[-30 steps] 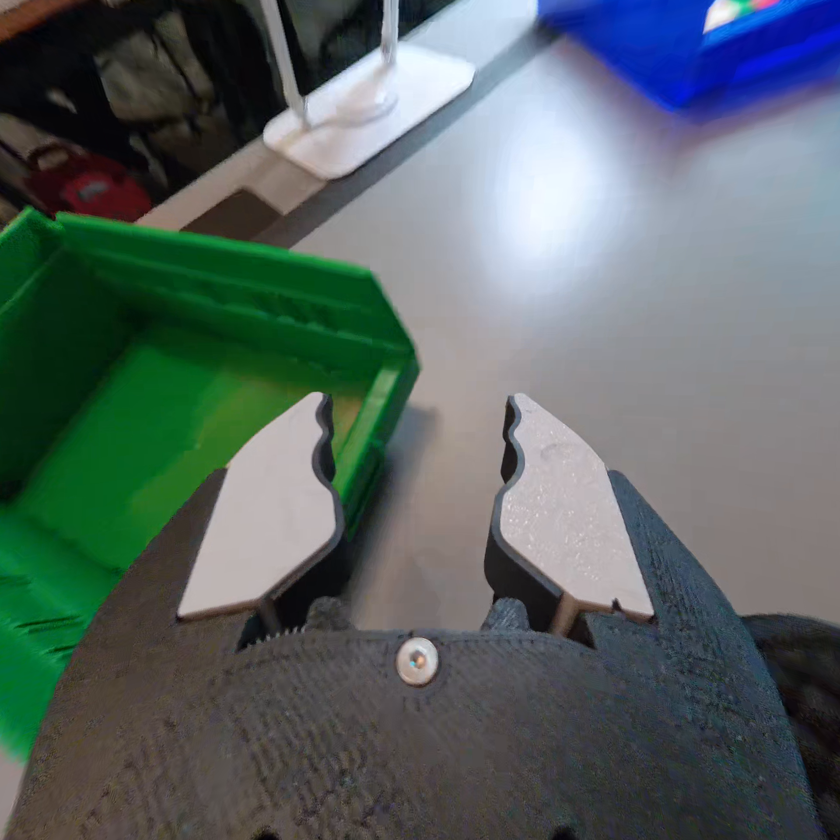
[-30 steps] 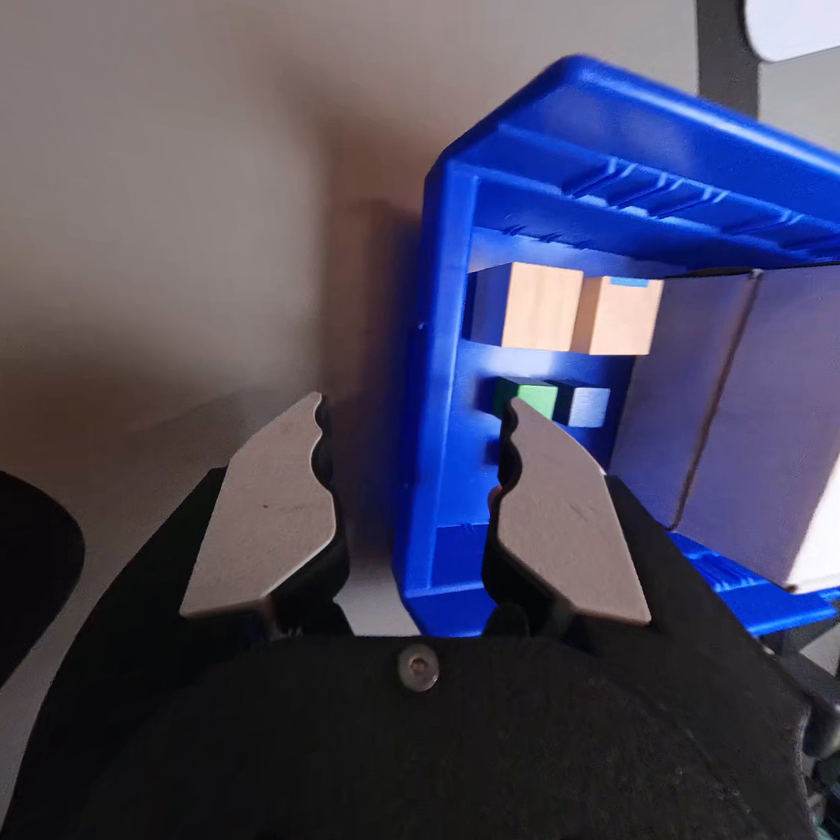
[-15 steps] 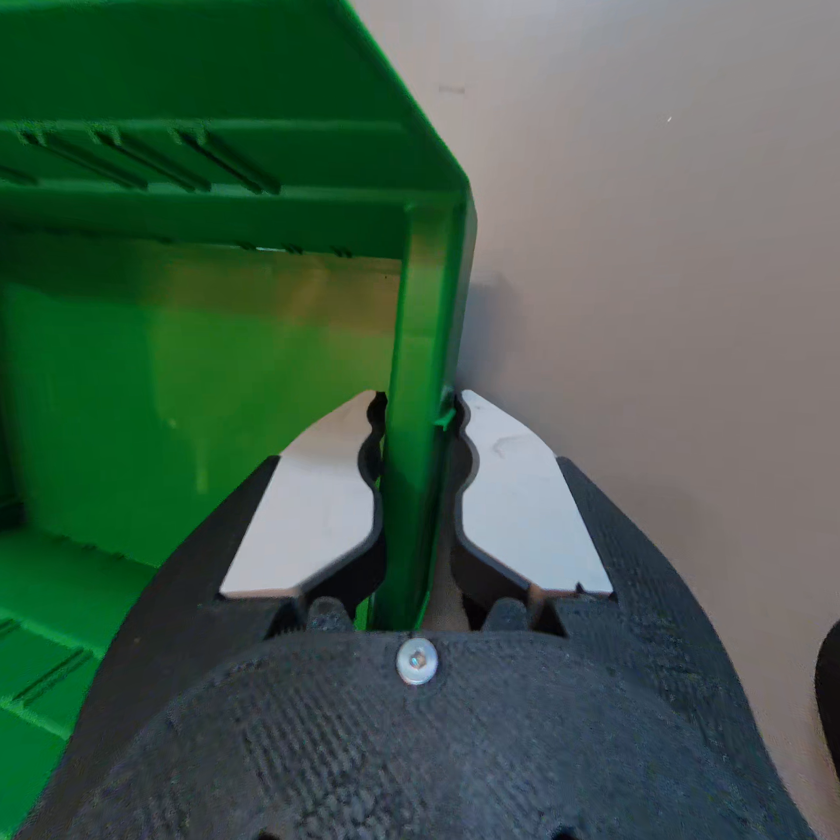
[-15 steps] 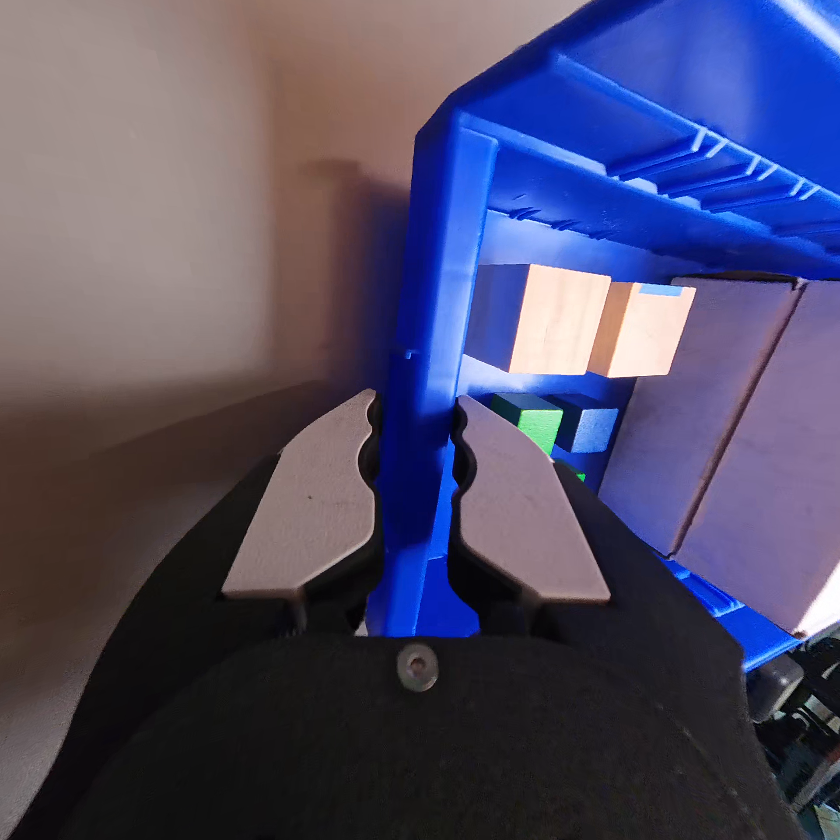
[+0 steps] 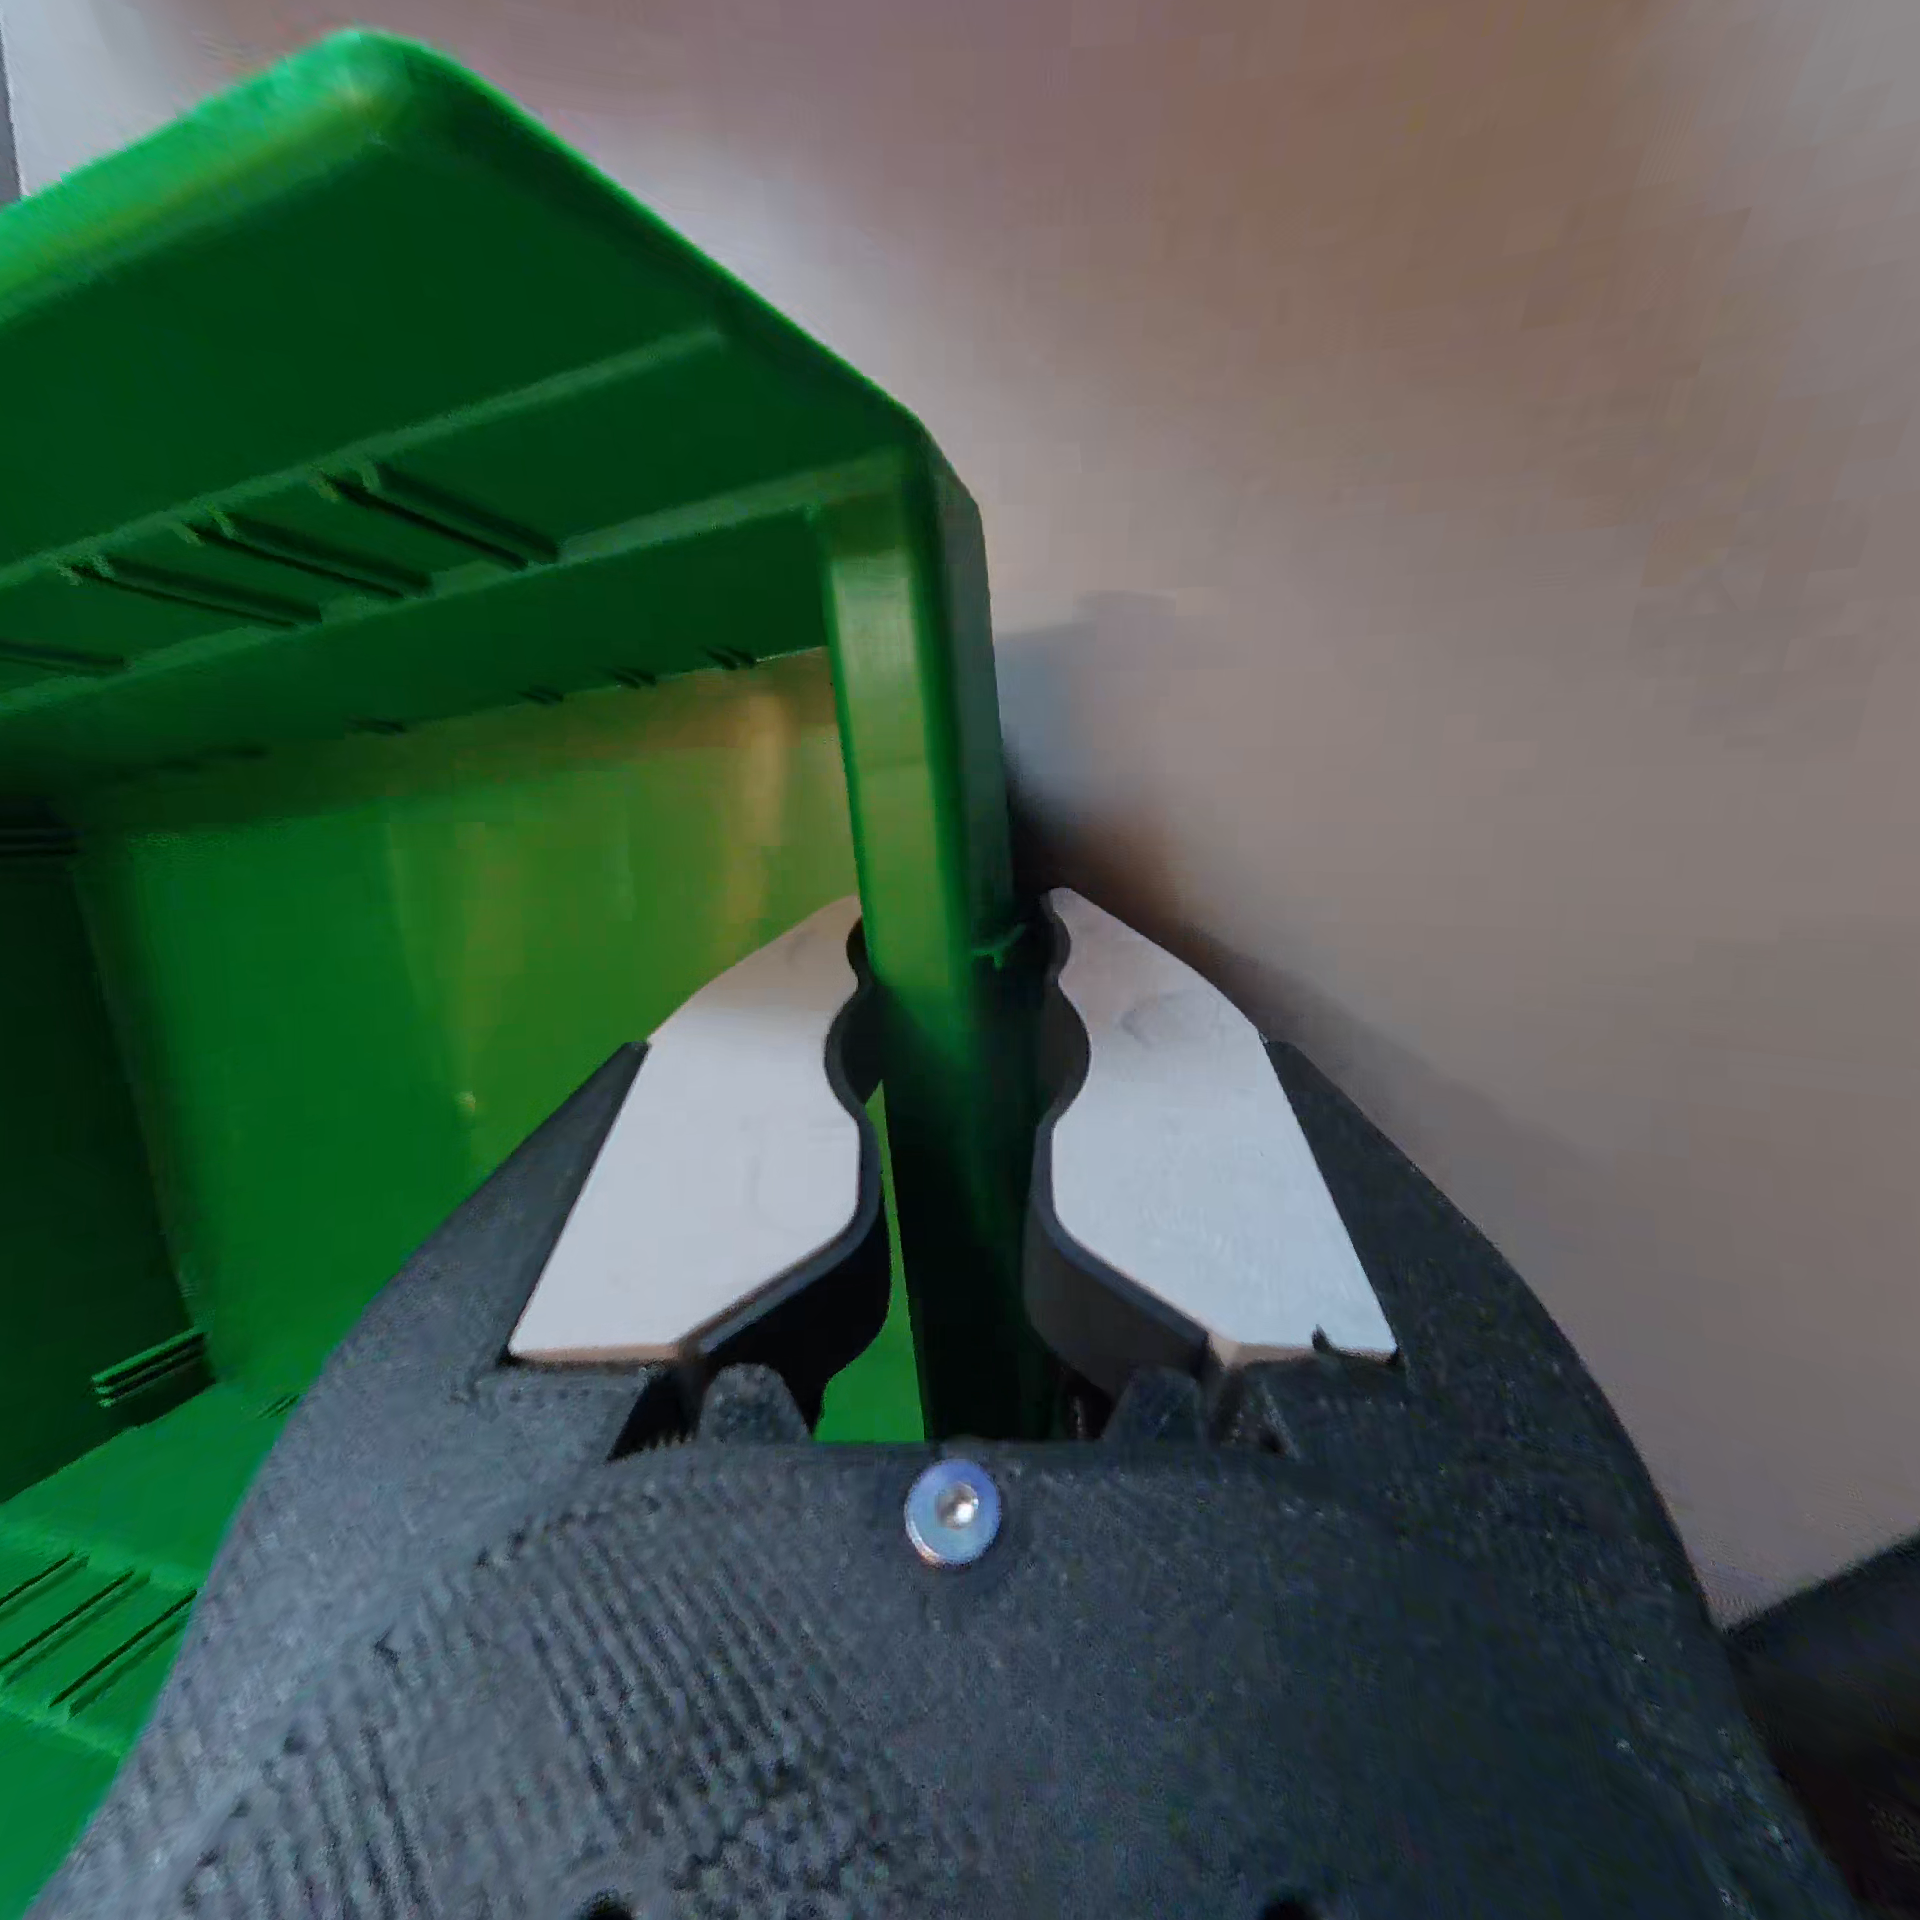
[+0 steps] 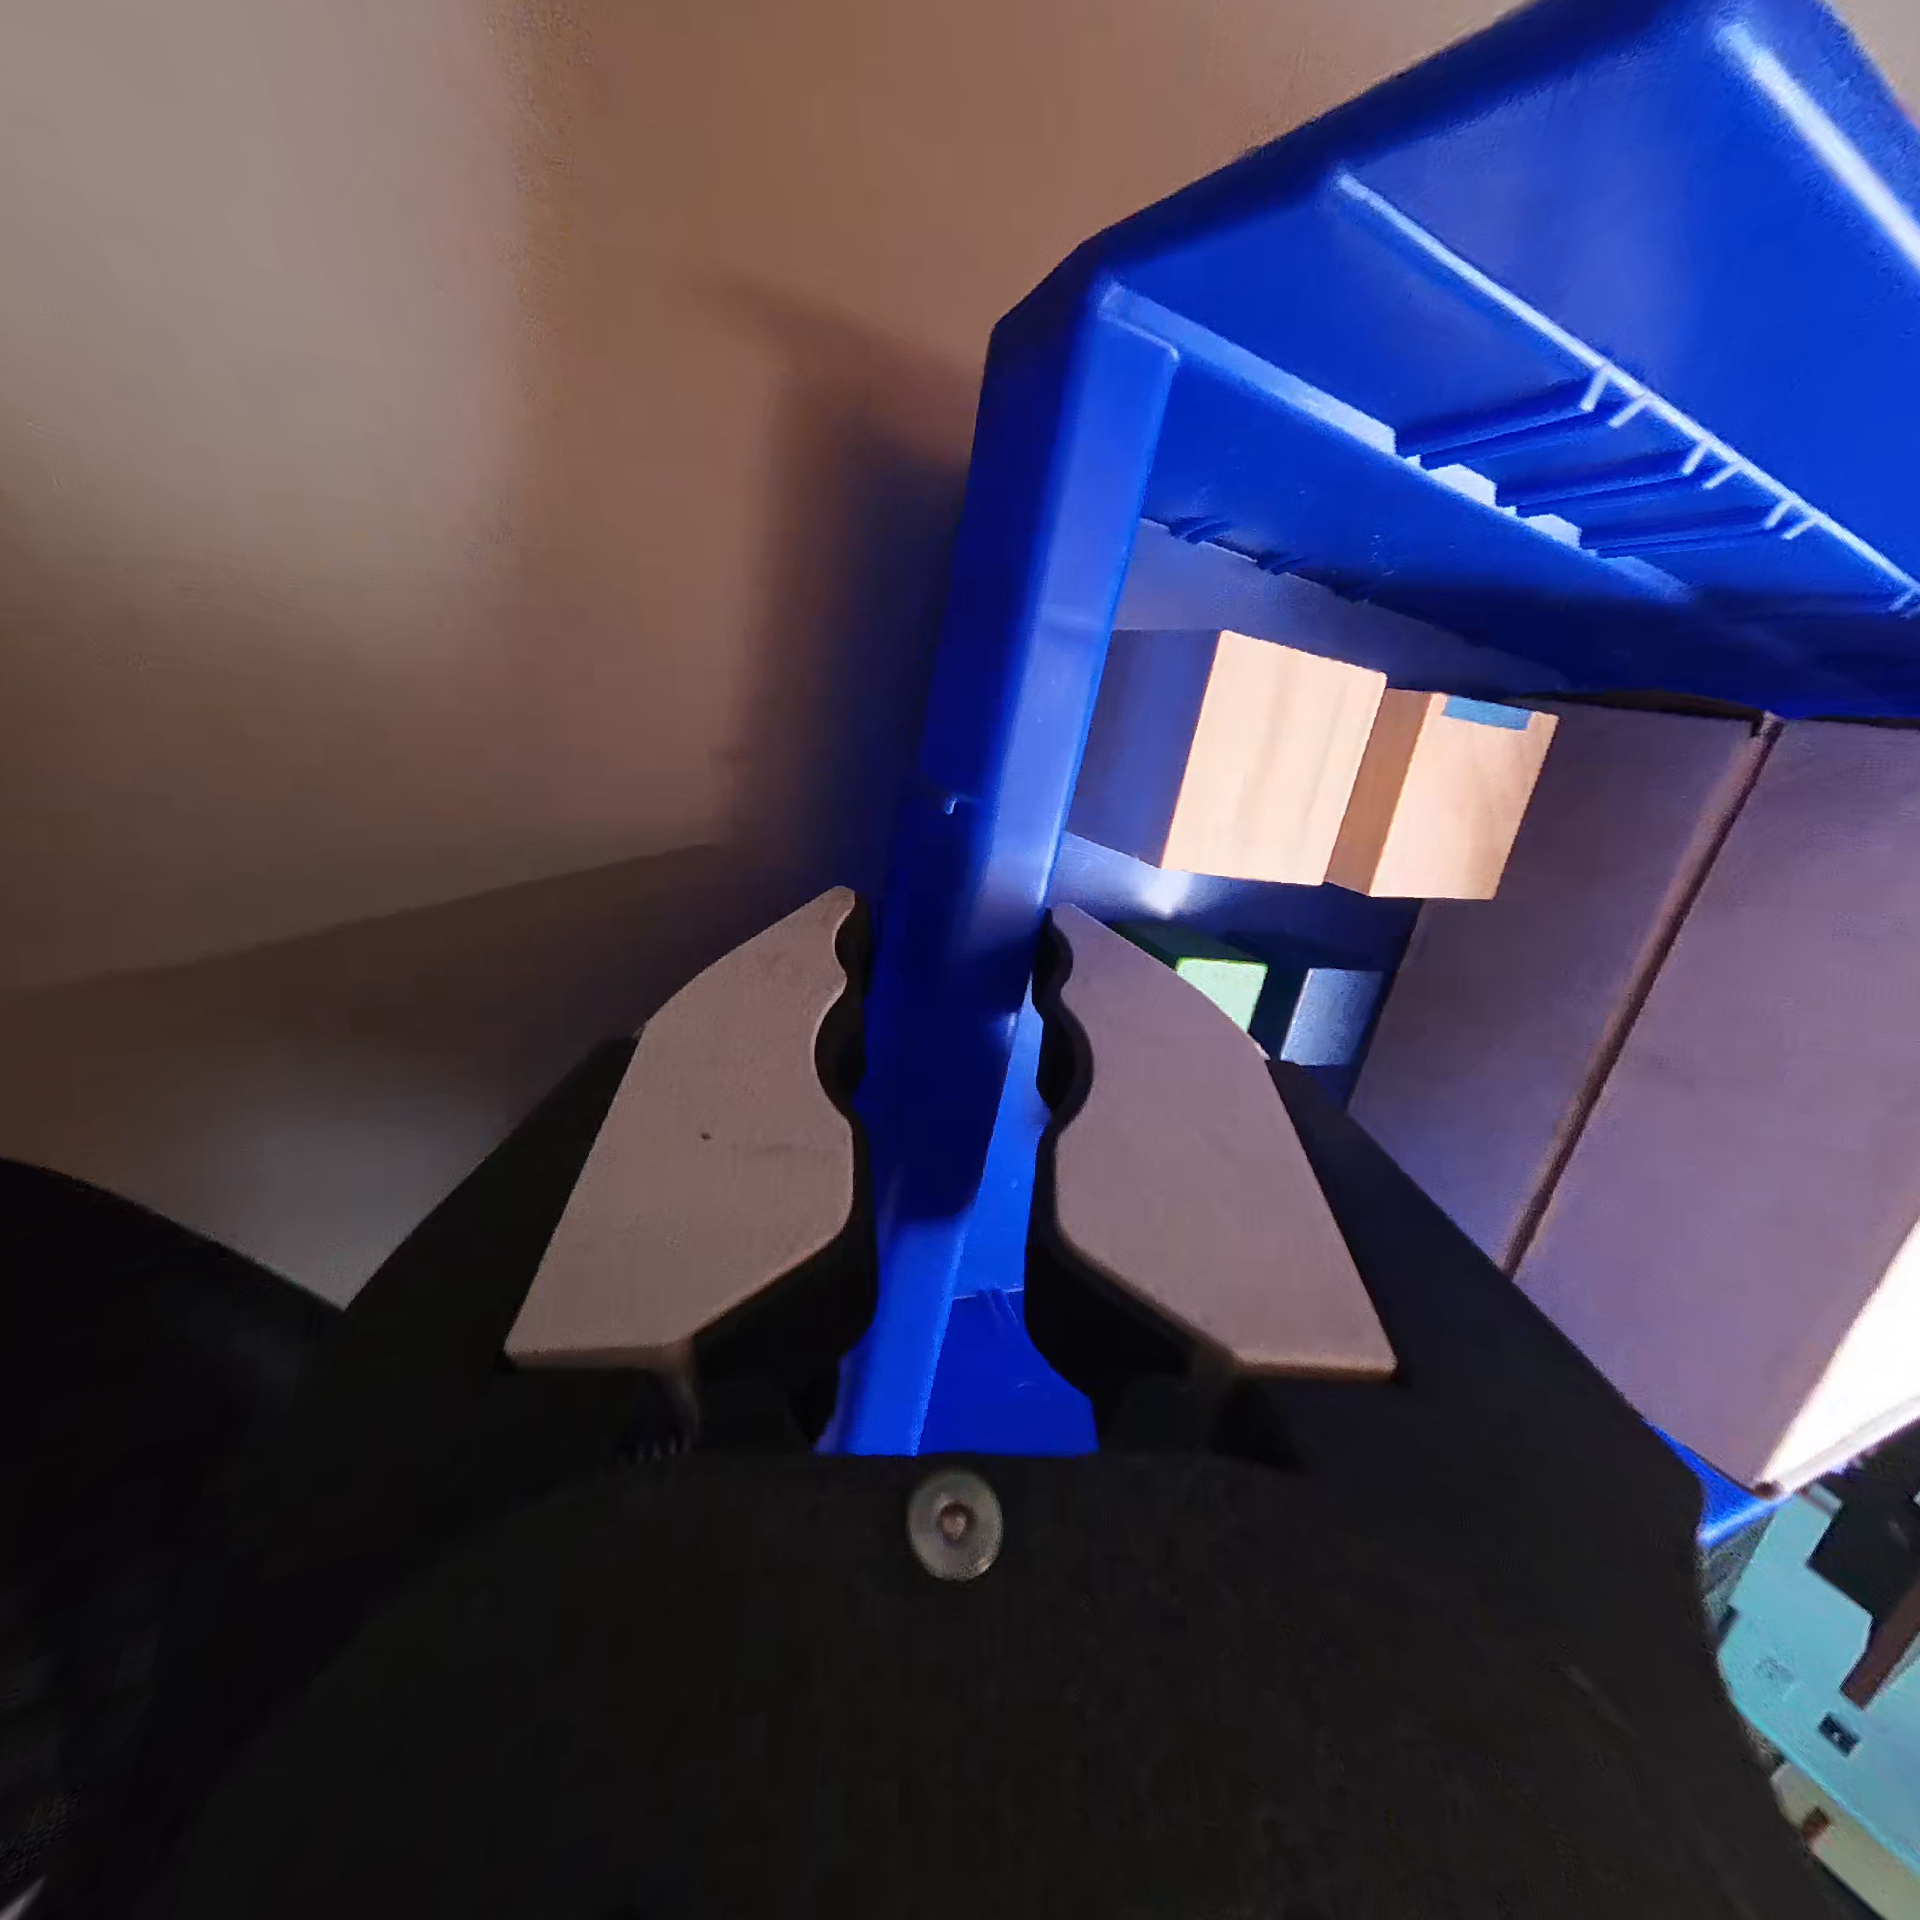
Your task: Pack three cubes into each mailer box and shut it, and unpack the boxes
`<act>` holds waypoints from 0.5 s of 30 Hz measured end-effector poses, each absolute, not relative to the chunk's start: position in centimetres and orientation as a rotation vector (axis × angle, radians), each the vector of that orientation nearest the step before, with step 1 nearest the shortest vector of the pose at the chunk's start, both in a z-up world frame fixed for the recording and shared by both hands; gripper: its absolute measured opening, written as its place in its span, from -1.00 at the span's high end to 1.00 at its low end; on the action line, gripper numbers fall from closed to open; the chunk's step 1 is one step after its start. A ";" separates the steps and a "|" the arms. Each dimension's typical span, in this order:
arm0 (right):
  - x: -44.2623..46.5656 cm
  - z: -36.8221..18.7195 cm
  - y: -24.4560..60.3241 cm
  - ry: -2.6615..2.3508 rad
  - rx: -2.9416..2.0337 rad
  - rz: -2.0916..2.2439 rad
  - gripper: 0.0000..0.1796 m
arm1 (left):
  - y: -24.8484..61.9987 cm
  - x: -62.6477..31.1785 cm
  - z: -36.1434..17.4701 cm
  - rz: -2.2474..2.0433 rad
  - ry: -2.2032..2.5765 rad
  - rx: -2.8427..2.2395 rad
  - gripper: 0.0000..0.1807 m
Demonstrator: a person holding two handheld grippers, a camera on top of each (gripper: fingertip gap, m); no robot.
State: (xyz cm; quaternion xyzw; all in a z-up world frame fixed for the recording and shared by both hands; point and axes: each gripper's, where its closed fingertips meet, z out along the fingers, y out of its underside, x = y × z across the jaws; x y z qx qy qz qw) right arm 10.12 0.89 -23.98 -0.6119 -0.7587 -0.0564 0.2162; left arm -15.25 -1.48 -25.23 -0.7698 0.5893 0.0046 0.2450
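- Judging by its thin moulded walls and ribbed rim, we expect the rigid green plastic bin (image 5: 436, 436) to be light and stiff but somewhat slick; its side wall is the natural place to grip.
- We see no cubes or boxes inside it in the left wrist view.
- Our left gripper (image 5: 951, 935) is narrowed onto that side wall near the bin's corner, one finger inside and one outside, both pads pressing it.
- The rigid blue plastic bin (image 6: 1558, 312) should handle heavier, since it carries wooden cubes (image 6: 1351, 790), small green and blue cubes (image 6: 1226, 987) and a plain cardboard mailer box (image 6: 1714, 1039); loose contents may slide if it tilts.
- Our right gripper (image 6: 945, 935) clamps the blue bin's side wall likewise, astride it near the corner.
- Both bins sit by the grey table surface (image 5: 1455, 520); whether they are lifted we cannot tell.
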 end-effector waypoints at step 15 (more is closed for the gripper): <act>6.2 -17.3 -6.6 -1.677 -1.563 0.121 0.60 | 0.3 -6.9 -19.4 -0.066 1.549 -1.652 0.49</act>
